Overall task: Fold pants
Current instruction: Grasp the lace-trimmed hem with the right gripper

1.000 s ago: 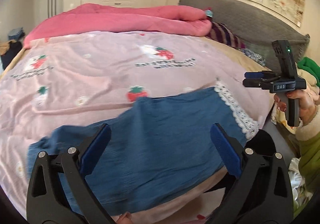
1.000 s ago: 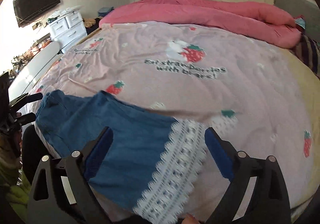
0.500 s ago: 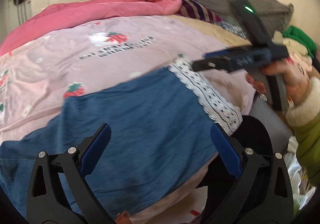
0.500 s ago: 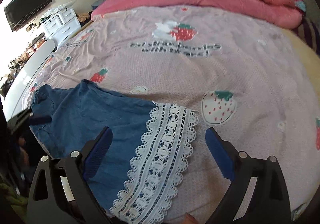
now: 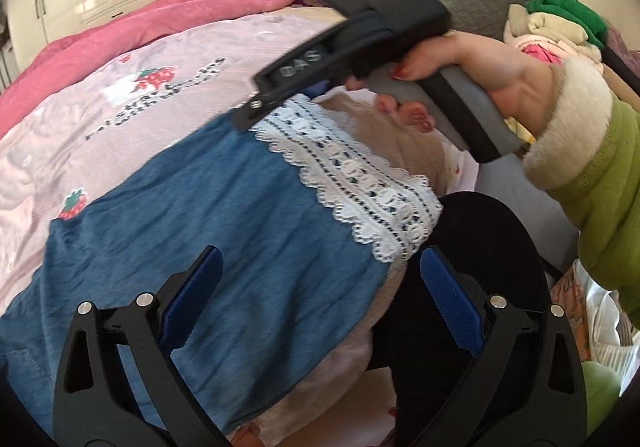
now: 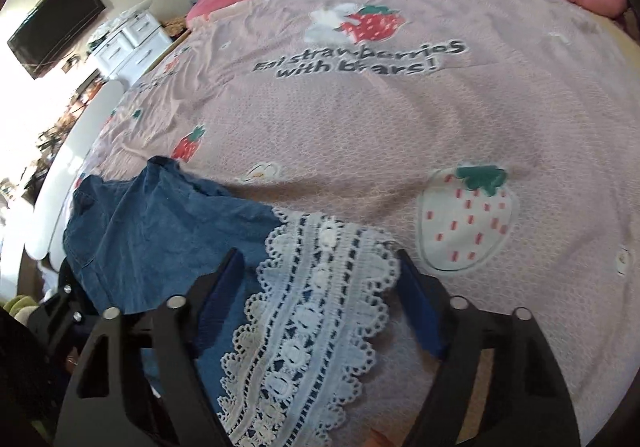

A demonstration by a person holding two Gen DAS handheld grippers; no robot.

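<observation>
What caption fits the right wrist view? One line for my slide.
Right gripper, jaws closing, straddles the white lace hem of blue pants on a strawberry-print bedspread.

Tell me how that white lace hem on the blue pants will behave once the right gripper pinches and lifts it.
The lace hem lies flat and openwork, so it will probably drape limply. The right gripper, jaws closing around it, might snag its holes. The blue pants look thin and likely light.

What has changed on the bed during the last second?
The right hand-held gripper came down over the white lace hem, and its jaws are closing around it, not yet pinching. The left hand-held gripper shifted along the blue pants, still open. The pants stayed flat on the strawberry bedspread.
</observation>
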